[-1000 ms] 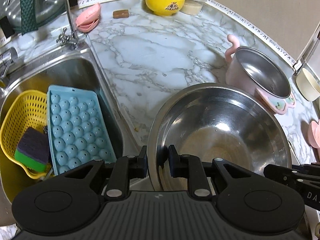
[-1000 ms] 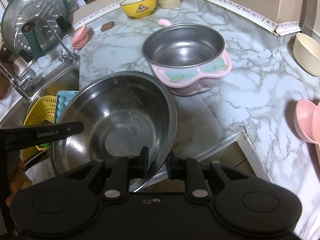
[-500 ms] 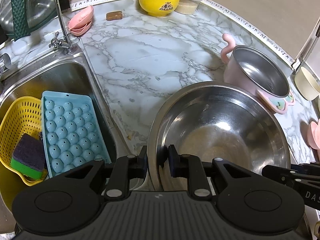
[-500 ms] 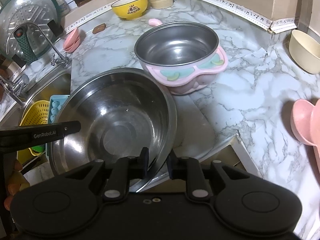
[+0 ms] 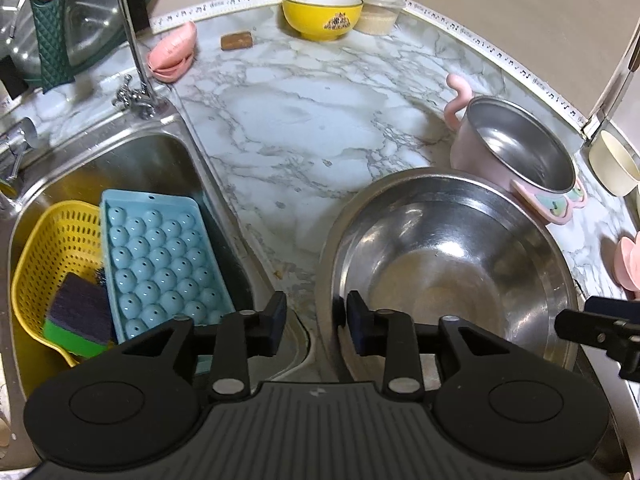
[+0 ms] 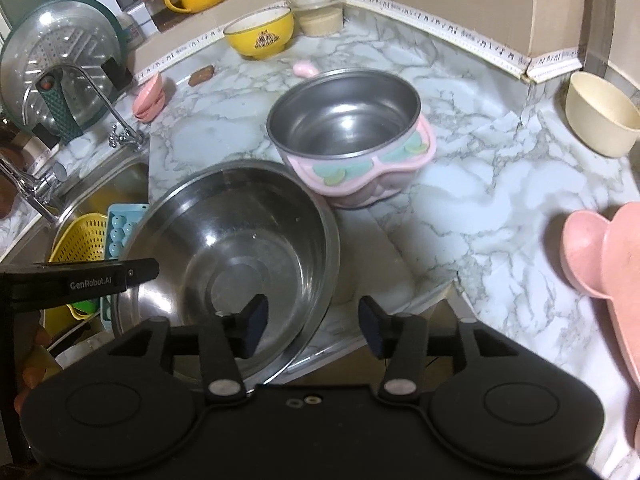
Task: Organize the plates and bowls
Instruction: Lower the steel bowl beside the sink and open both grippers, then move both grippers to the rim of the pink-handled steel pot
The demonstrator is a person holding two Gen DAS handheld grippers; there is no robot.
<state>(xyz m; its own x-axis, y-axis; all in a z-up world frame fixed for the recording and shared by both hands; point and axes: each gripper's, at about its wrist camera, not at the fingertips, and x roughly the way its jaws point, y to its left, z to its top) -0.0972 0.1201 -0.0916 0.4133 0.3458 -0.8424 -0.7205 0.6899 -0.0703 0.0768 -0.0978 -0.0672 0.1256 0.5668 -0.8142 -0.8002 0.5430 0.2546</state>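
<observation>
Between the fingers of both grippers sits the large steel bowl (image 5: 448,264), empty, on the marble counter (image 5: 288,136) beside the sink (image 5: 132,168). Jaws of the left gripper (image 5: 316,322) have just been opening and straddle the bowl's near rim loosely; the right gripper (image 6: 312,326) has likewise just parted, its pads clear of the rim. Just beyond the fingers stands an empty pink-sided pot (image 6: 348,136). Left of the fingers, the sink holds a blue ice tray (image 5: 160,256) and a yellow basket (image 5: 52,248) carrying a sponge (image 5: 78,314).
</observation>
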